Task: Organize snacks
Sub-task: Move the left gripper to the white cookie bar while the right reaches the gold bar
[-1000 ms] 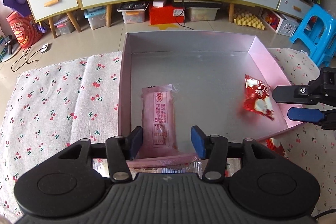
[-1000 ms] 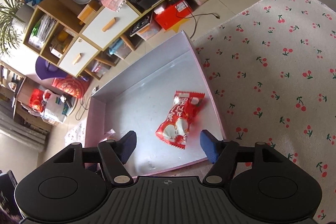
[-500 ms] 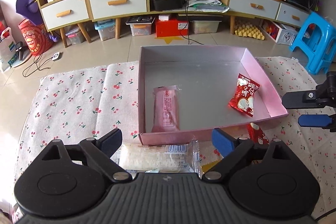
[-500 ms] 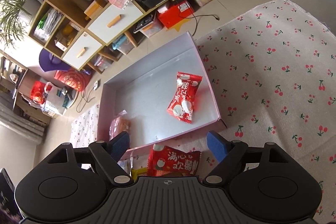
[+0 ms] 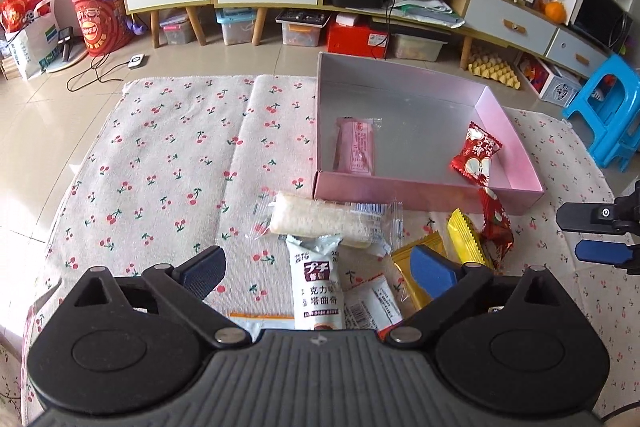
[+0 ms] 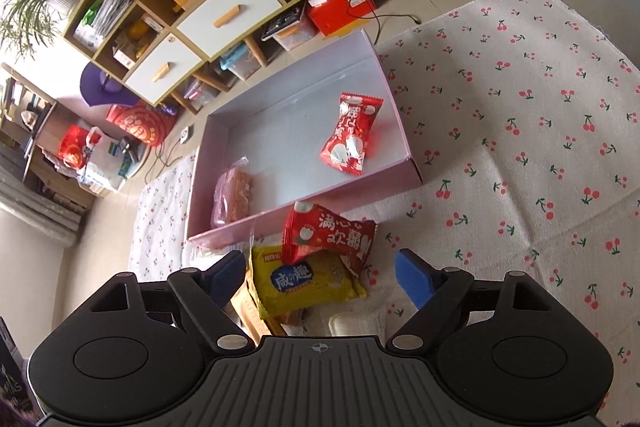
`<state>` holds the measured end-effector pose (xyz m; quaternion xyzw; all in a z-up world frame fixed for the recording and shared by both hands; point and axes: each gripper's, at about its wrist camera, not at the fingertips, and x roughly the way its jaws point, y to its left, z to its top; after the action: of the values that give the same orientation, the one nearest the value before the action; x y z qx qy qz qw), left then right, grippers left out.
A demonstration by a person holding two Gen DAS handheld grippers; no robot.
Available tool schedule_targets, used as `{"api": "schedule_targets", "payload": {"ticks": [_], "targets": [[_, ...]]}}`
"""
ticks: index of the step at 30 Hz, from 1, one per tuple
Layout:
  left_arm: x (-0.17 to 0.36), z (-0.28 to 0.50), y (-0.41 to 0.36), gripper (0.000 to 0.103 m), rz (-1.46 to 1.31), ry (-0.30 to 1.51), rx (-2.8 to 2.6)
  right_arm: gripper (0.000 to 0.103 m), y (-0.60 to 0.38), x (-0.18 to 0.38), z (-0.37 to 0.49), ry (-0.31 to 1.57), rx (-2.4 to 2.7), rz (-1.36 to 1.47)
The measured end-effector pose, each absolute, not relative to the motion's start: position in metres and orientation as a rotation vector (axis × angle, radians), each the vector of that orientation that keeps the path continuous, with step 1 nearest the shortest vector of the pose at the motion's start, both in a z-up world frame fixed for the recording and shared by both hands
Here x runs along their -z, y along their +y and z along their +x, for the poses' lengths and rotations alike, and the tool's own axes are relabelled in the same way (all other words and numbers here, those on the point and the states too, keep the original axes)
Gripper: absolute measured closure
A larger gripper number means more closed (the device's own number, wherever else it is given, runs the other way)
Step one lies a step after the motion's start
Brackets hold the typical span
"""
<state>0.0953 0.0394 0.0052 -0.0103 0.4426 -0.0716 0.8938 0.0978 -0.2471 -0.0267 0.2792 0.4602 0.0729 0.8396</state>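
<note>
Jaws of the left hand-held gripper [image 5: 318, 273] stand wide with nothing clamped; they have just been opening, and a grey-and-white cookie pack [image 5: 318, 283] lies on the cloth between the fingers, untouched. The right hand-held gripper [image 6: 320, 277] is also spread and empty, its jaws having just been opening, and it hangs over a yellow cracker pack [image 6: 304, 283] with a red candy bag [image 6: 330, 233] lying partly on top of it.

All the snacks look like light, air-filled film wrappers: soft, crinkly and rather slippery, and the biscuits or rice cake inside would likely crumble under a hard squeeze. My judgement is that each is best taken across its narrow width near the middle, or by a crimped end seal, with gentle pressure.

Just beyond the left fingers a clear-wrapped rice cake [image 5: 324, 221] lies crosswise, close to the near wall of the pink box [image 5: 424, 193]. More gold and yellow wrappers [image 5: 464, 241] sit beside the left gripper's right finger. The loose heap rests on the cherry-print cloth [image 5: 172, 155], near its front edge, which is spread on the floor.

Inside the box, a pink wafer pack [image 5: 356, 147] lies along the left wall by the near left corner, and a second red candy bag [image 5: 476, 157] sits toward the right wall. Most of the box floor is bare, so the sorting looks barely begun, with the heap not yet moved.
</note>
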Motion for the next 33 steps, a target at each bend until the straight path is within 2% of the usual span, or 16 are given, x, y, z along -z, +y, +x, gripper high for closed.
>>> {"api": "schedule_targets", "payload": {"ticks": [15, 19, 30, 33], "targets": [[0.018, 0.072, 0.061, 0.005, -0.058, 0.955, 0.154, 0.019, -0.21, 0.042, 0.073, 1.016, -0.255, 0.43], [0.023, 0.075, 0.062, 0.013, -0.084, 0.987, 0.164, 0.019, -0.191, 0.046, 0.074, 1.039, -0.284, 0.392], [0.033, 0.079, 0.068, 0.05, -0.216, 1.06, 0.191, 0.019, -0.158, 0.054, 0.075, 1.016, -0.315, 0.296], [0.034, 0.08, 0.068, 0.056, -0.23, 1.066, 0.2, 0.019, -0.15, 0.053, 0.074, 0.992, -0.34, 0.273]]}}
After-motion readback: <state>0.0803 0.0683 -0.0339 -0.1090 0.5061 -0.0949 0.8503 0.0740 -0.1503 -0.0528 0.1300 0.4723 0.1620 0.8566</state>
